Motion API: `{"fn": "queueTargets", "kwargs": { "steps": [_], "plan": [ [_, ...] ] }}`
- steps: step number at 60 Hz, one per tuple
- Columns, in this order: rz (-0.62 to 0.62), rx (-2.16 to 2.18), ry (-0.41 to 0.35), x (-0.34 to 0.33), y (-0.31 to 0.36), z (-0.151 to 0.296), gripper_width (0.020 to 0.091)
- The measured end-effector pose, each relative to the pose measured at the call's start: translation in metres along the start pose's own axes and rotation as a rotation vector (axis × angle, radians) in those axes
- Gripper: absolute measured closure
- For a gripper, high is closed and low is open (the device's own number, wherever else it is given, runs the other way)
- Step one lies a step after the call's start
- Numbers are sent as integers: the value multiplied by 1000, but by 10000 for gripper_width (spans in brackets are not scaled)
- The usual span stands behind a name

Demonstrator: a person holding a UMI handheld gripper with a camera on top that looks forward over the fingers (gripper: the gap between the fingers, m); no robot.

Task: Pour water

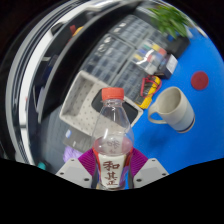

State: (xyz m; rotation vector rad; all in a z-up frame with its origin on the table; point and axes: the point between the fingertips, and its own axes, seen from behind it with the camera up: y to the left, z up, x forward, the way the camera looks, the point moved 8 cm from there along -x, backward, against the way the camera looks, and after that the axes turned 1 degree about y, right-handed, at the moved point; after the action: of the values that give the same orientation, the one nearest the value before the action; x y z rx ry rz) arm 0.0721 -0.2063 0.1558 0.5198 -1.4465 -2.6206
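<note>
Water bottle [112, 135]: upright, long axis vertical, cap end pointing to 12 o'clock. It stands between the two fingers of the gripper [112, 172], directly ahead of the camera. Body is clear plastic, cylindrical, narrowing at the shoulder to a short neck. The cap [113, 95] is orange-red, round and seated on the neck. A white label [111, 170] with dark characters wraps the lower body. Liquid level cannot be determined.

Gripper: pink-magenta pads [90, 160] show close against both sides of the bottle's lower body. Whether both fingers press on it cannot be told; the fingertips are mostly hidden below.

Mug [174, 108]: white, glossy, ceramic in appearance, lying at about 2 o'clock from the bottle, clear of it. It appears tilted in this view, its open mouth facing toward 10 o'clock, handle on the far side.

Work surface [195, 140]: bright blue, smooth, flat. A red circular mark [200, 79] lies on it at 1 o'clock, beyond the mug.

A small orange and yellow item [149, 93] sits between bottle and mug, further back; identity unclear.
</note>
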Motion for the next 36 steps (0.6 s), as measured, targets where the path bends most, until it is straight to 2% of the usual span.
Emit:
{"fn": "queueTargets", "kwargs": {
  "steps": [10,16,23,36],
  "plan": [
    [61,367,-19,7,-7,33,685],
    [76,489,6,12,-11,43,687],
    [105,678,69,16,-9,46,687],
    [103,882,65,18,-13,54,687]
  ]
}}
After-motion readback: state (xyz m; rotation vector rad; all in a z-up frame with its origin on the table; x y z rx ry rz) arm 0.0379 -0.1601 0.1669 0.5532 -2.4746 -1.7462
